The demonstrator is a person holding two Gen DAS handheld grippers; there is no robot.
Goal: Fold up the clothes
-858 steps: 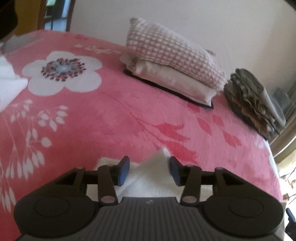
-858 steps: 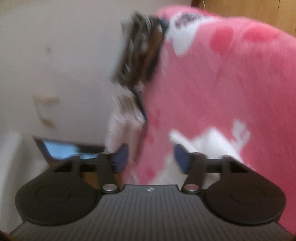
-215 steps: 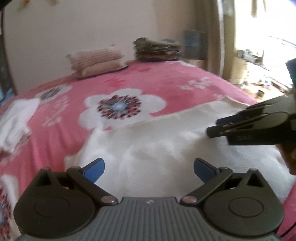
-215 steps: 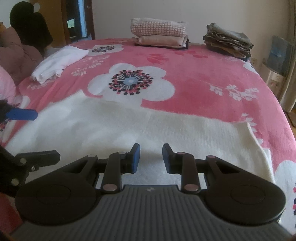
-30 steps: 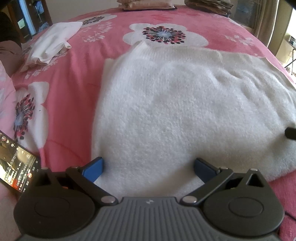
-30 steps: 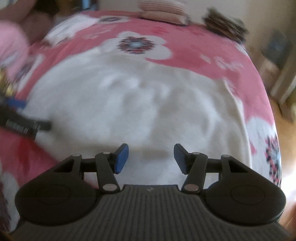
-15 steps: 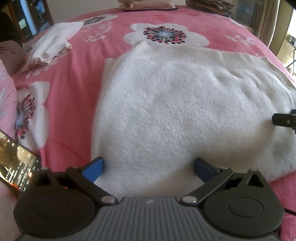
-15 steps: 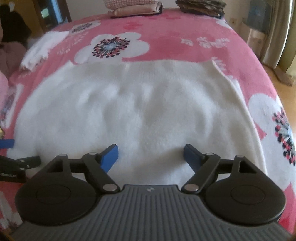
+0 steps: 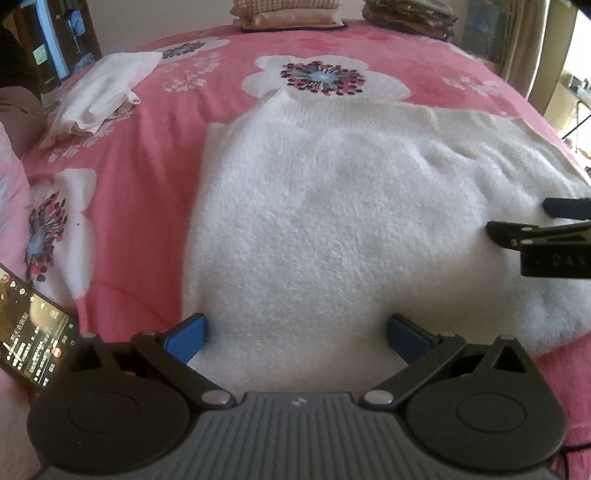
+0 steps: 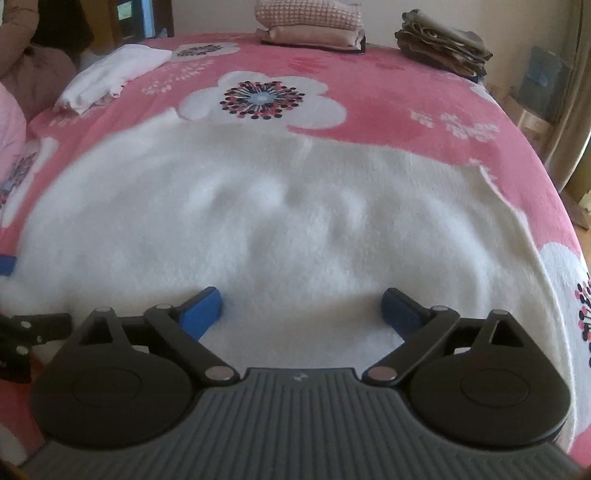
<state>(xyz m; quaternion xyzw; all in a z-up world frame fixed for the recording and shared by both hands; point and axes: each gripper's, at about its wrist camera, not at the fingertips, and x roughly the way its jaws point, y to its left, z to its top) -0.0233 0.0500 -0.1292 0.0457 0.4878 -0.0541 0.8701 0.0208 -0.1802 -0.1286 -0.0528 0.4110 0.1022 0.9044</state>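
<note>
A white fluffy sweater (image 9: 332, 229) lies spread flat on the pink floral bedspread (image 9: 147, 155); it also fills the right wrist view (image 10: 258, 221). My left gripper (image 9: 297, 338) is open, its blue pads low over the sweater's near edge at its left end. My right gripper (image 10: 301, 310) is open over the near edge further right. The right gripper also shows at the right edge of the left wrist view (image 9: 546, 229). The left gripper shows at the left edge of the right wrist view (image 10: 22, 328).
A crumpled white garment (image 9: 99, 92) lies at the far left of the bed. Folded pillows (image 10: 310, 26) and a folded stack of cloth (image 10: 443, 40) sit at the headboard end. A lit phone (image 9: 29, 325) lies at the near left. A person (image 10: 33, 55) sits at the left.
Both grippers have let go and stand open over the sweater's near edge. The right gripper has opened wider and steadied over the sweater, and shows further into the left wrist view.
</note>
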